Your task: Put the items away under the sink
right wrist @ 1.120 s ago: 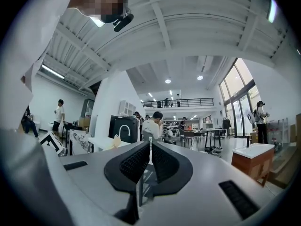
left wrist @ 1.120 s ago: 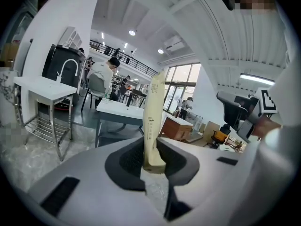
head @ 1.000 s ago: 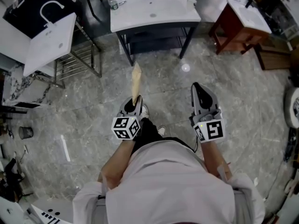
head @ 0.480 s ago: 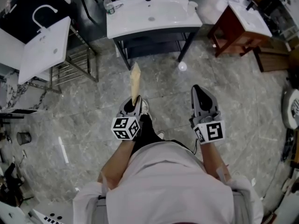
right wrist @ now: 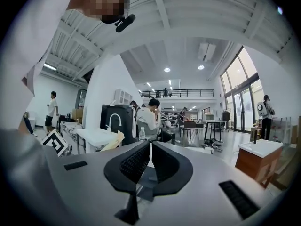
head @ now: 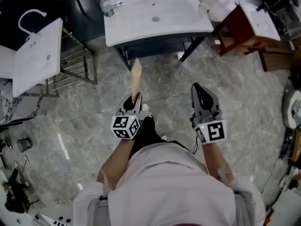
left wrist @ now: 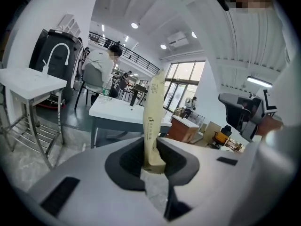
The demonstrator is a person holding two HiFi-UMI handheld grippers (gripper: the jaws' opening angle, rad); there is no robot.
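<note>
My left gripper (head: 133, 98) is shut on a long flat tan packet (head: 136, 79) that sticks out ahead toward the white sink (head: 155, 13). In the left gripper view the tan packet (left wrist: 153, 121) stands upright between the closed jaws, with the white sink (left wrist: 117, 109) behind it. Below the basin is a dark frame with a shelf (head: 155, 48). My right gripper (head: 200, 91) is shut and holds nothing; its jaws meet in the right gripper view (right wrist: 149, 160), where the packet tip (right wrist: 114, 141) shows at left.
A plastic bottle (head: 104, 5) stands at the sink's back left corner. Another white basin on a metal rack (head: 37, 55) is at left, a wooden vanity (head: 249, 27) at right. Grey marble floor (head: 84, 126) lies between. A person (right wrist: 147, 119) sits in the background.
The sink has come closer and sits lower in the head view as the person walks toward it. Both grippers keep their hold and stance.
</note>
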